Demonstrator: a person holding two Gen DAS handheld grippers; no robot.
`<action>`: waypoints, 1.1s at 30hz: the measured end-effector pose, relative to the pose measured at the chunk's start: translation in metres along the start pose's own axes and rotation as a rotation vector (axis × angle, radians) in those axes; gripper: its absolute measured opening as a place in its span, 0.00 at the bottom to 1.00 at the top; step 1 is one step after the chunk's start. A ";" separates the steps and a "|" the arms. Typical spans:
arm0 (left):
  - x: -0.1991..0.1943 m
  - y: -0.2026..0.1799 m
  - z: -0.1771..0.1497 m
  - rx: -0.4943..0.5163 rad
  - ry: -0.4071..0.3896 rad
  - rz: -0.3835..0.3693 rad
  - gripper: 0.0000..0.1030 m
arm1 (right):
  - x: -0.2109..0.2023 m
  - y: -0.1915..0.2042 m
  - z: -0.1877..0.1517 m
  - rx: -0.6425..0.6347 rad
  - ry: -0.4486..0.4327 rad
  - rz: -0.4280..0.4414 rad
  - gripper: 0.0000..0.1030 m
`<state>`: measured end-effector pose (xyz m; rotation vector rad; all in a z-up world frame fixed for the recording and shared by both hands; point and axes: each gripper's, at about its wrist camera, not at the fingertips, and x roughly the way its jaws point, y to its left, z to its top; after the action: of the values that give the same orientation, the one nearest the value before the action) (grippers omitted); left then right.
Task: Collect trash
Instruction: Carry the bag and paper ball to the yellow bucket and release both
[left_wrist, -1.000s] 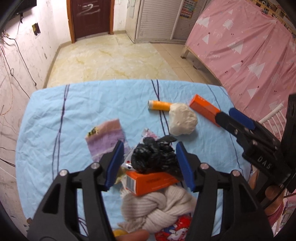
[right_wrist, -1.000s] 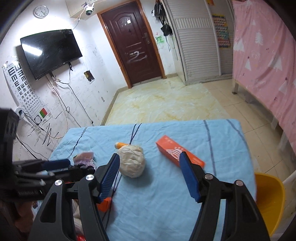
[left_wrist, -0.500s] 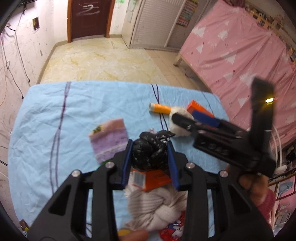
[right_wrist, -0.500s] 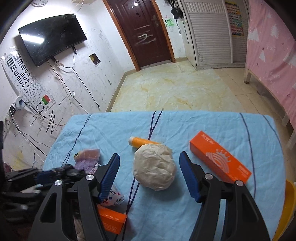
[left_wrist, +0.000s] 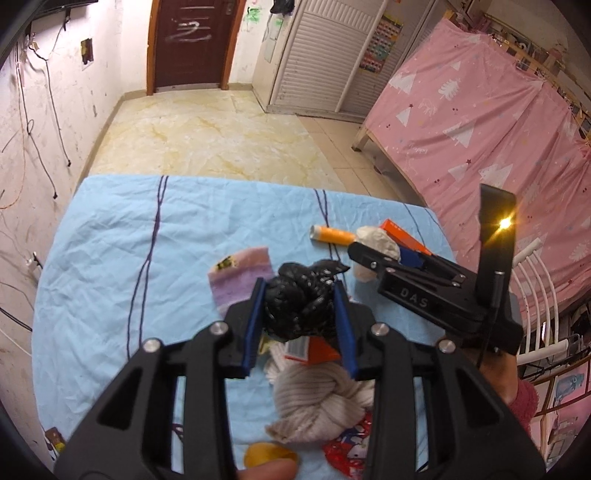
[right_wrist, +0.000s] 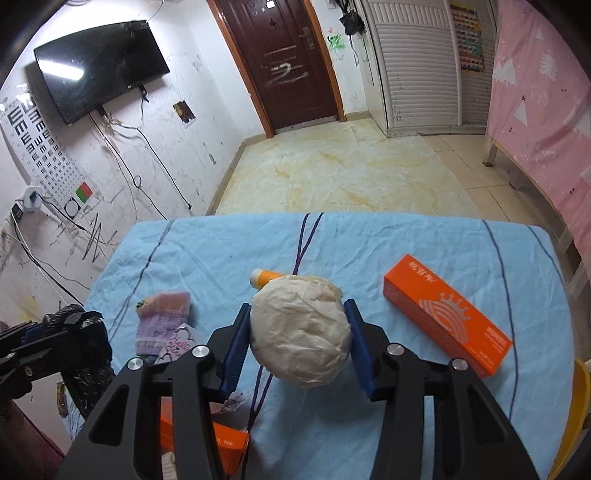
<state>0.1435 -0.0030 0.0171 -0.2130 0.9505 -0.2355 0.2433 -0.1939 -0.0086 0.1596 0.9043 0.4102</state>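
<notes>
My left gripper (left_wrist: 298, 317) is shut on a crumpled black plastic bag (left_wrist: 297, 308) and holds it above the blue tablecloth (left_wrist: 110, 258). The bag also shows at the left of the right wrist view (right_wrist: 83, 328). My right gripper (right_wrist: 300, 343) has its fingers around a white crumpled paper ball (right_wrist: 301, 339), both pads touching its sides. The ball shows partly behind the right gripper in the left wrist view (left_wrist: 376, 240).
A long orange box (right_wrist: 447, 314) lies right of the ball, an orange tube (right_wrist: 264, 277) behind it. A purple sock (left_wrist: 242, 278), a small orange box (left_wrist: 310, 349), a cream knotted cloth (left_wrist: 321, 402) and a red wrapper (left_wrist: 349, 443) lie nearer. A yellow bin rim (right_wrist: 578, 417) stands at the table's right.
My left gripper closed on the black bag and lifted it. My right gripper moved forward to the white ball and closed around it.
</notes>
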 end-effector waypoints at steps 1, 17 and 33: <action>-0.001 -0.003 0.000 0.004 -0.004 0.000 0.33 | -0.006 -0.001 0.000 0.001 -0.012 0.001 0.42; -0.010 -0.084 -0.004 0.137 -0.027 -0.003 0.33 | -0.099 -0.063 -0.024 0.122 -0.190 -0.008 0.42; 0.011 -0.191 -0.017 0.309 0.008 -0.039 0.33 | -0.172 -0.169 -0.075 0.312 -0.328 -0.085 0.42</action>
<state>0.1156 -0.1900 0.0523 0.0539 0.9052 -0.4156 0.1369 -0.4209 0.0198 0.4599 0.6435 0.1545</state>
